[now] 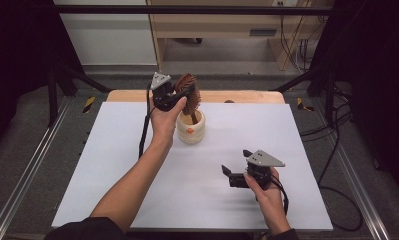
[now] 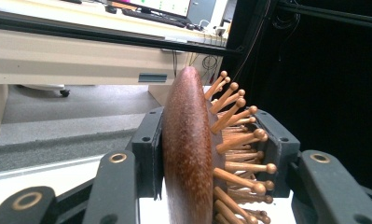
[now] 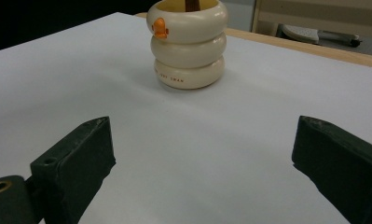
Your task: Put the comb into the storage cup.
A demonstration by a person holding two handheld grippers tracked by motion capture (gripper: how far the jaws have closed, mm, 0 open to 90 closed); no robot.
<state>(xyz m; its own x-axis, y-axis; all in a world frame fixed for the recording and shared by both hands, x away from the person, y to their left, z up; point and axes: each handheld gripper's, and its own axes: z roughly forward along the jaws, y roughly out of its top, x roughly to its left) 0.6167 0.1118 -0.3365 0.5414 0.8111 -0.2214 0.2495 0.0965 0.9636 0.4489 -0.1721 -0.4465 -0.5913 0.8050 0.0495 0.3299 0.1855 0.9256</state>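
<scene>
White bench (image 1: 137,170) runs across most of the high view, with a bare wooden strip along its far edge. Left forearm reaches in from the bottom edge, diagonally toward the far middle; right hand sits low at the near right. Cream cup (image 1: 191,127), ribbed in three stacked rings with a small orange mark on its side, stands upright on the bench at far centre. Left tool (image 1: 183,96) is raised just above and behind the cup, gripping a brown wooden brush (image 1: 188,93) by its head: in the left gripper view one pad bears on the smooth oval back, the other sits against the round-tipped wooden pins (image 2: 242,140). The brush stands near upright, head up, its handle going down into the cup's mouth; a dark stem shows inside the rim in the right gripper view. Right tool (image 1: 228,172) rests low on the bench, well apart from the cup and pointed toward it, jaws spread wide with bare bench between them.
</scene>
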